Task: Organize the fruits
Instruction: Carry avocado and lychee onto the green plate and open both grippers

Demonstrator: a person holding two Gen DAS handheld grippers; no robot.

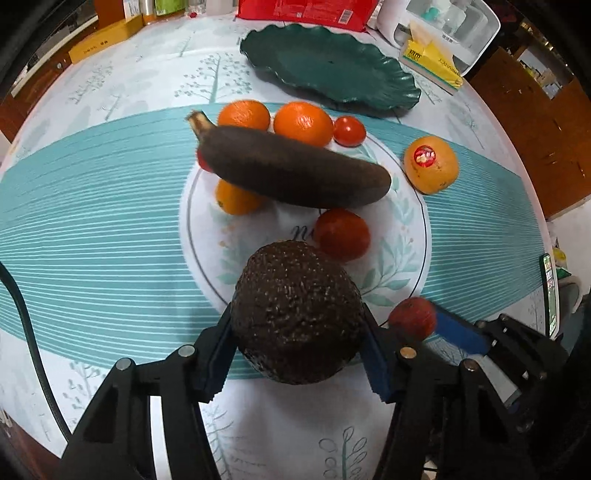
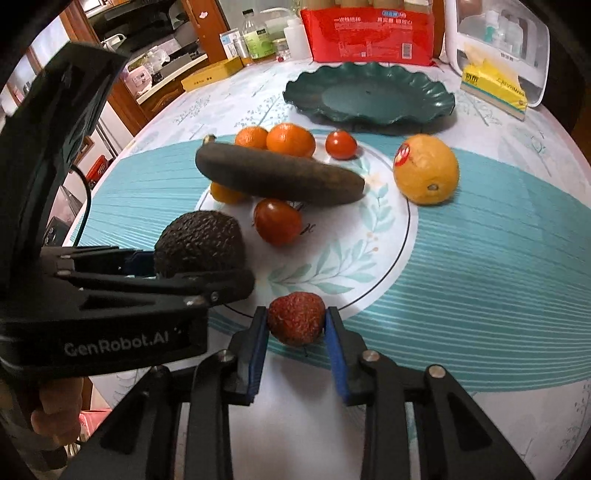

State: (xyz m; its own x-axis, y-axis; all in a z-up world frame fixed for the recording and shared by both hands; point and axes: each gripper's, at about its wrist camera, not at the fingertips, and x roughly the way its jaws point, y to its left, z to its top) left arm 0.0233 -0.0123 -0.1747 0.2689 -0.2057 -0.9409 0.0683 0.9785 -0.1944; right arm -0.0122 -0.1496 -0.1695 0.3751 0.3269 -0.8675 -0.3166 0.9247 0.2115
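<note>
Partly hidden behind the banana (image 1: 295, 171): one tomato (image 1: 203, 161).

The tablecloth (image 1: 110, 206) was teal-striped with pale leaf prints. The scalloped plate (image 1: 328, 66) was dark green, the banana (image 1: 291, 171) blackish-brown, the oranges (image 1: 303, 123) bright, the packet (image 2: 369, 33) red.

- The blackened overripe banana (image 2: 279, 177) is lying across a small orange tangerine (image 2: 225, 192), with two round orange tangerines (image 2: 290, 139) sitting behind it.
- The green scalloped plate (image 2: 369, 94) is sitting behind them on the table (image 2: 480, 258).
- The large stickered orange (image 2: 425, 169) is sitting right of the banana.
- A red tomato (image 2: 277, 221) is lying before the banana.
</note>
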